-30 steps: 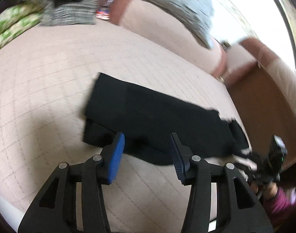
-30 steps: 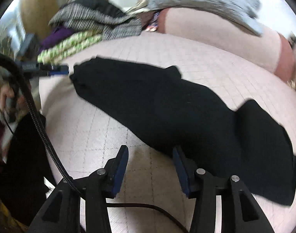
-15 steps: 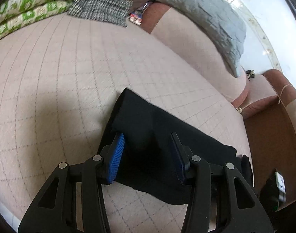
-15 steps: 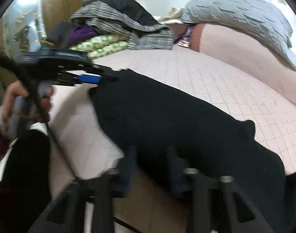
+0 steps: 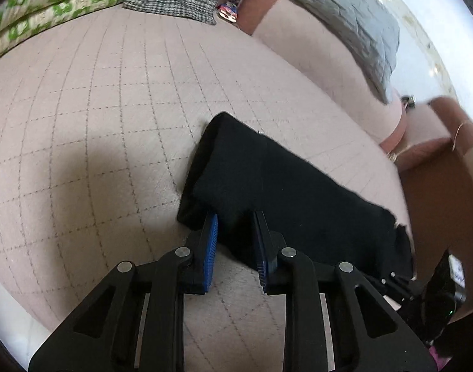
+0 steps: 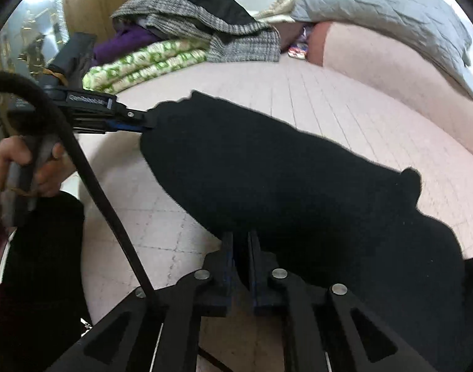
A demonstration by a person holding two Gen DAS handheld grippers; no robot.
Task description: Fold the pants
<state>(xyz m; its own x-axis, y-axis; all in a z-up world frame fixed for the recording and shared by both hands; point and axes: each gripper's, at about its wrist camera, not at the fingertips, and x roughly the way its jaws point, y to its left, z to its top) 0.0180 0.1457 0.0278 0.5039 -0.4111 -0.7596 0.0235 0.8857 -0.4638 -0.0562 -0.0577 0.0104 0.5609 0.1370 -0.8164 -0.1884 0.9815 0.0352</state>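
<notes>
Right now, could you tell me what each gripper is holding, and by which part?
Both hold the black pants by their near edge: the left gripper close to one end, the right gripper further along. Both jaws have just been closing on the fabric.

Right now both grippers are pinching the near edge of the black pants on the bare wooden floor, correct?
Not the floor. The black pants lie on a pink quilted bed cover, as the left wrist view shows. Left gripper and right gripper do pinch the near edge.

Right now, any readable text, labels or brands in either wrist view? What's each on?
Pale lettering on the left gripper body label: a brand-like word, too blurred to quote.
White sticker on the dark device at the left view's right edge: print too small.
Colourful packet by the pillow: unreadable.
Nothing else.
</notes>
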